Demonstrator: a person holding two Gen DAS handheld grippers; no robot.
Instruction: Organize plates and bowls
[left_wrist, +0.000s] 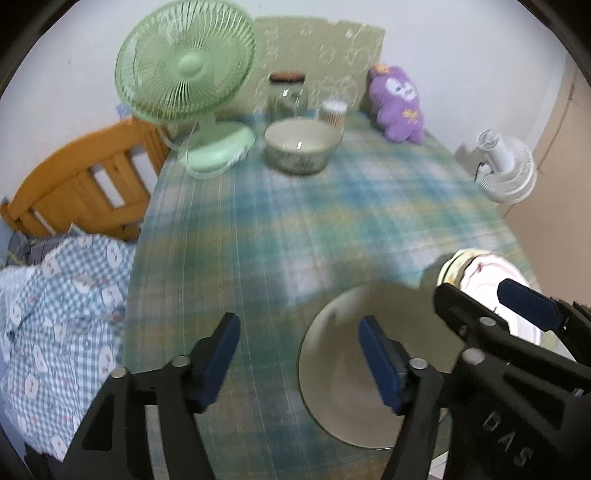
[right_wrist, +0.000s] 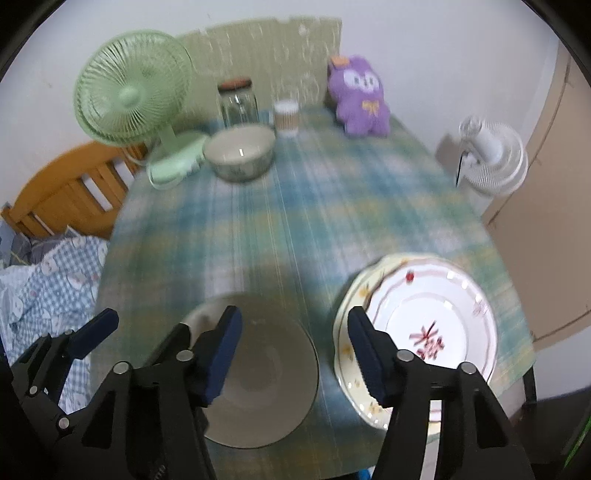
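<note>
A plain beige bowl (right_wrist: 266, 384) sits on the checked tablecloth near the front edge, also seen as the beige bowl (left_wrist: 340, 373). Right of it a white plate with red flowers (right_wrist: 436, 325) lies stacked on a yellowish scalloped plate (right_wrist: 354, 295). A second, patterned bowl (left_wrist: 301, 147) stands at the back. My left gripper (left_wrist: 299, 358) hangs open above the near bowl's left rim, holding nothing. My right gripper (right_wrist: 295, 350) is open too, one finger over the bowl's right side and the other over the plates' left rim.
At the back stand a green fan (left_wrist: 184, 70), a glass jar (left_wrist: 286, 94), a small paper cup (left_wrist: 332, 110) and a purple plush toy (left_wrist: 397, 103). A white fan (right_wrist: 491, 158) sits off the right edge. A wooden bed frame (left_wrist: 81, 181) and bedding lie left.
</note>
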